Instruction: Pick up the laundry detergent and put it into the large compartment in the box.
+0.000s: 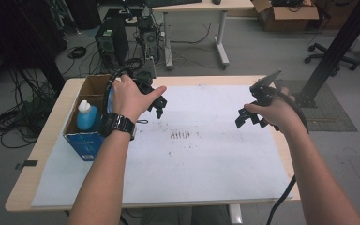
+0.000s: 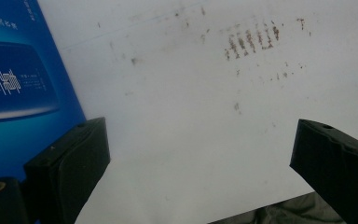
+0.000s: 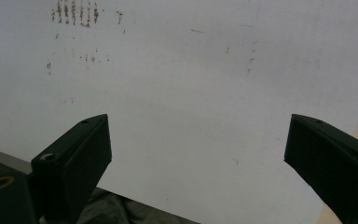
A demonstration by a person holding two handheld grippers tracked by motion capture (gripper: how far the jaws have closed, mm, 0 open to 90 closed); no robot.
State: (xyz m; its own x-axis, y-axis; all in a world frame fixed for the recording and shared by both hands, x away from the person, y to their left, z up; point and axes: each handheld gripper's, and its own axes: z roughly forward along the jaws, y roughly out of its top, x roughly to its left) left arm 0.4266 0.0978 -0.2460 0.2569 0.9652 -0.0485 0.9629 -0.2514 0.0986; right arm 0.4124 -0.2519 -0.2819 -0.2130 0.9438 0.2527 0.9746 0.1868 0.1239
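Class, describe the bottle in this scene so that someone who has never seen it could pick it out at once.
Start at the white sheet covering the table, then go to its left edge, where an open cardboard box with blue printed sides stands. The bottle stands upright inside: light blue with a white cap, the only container there.

Both grippers are black: the left gripper and the right gripper. Under them lies a white sheet with a patch of short brownish stripes and specks between the two. Just left of the left gripper stands a blue box with white print, brown card inside, holding a blue bottle with a white cap. The table edge is pale wood
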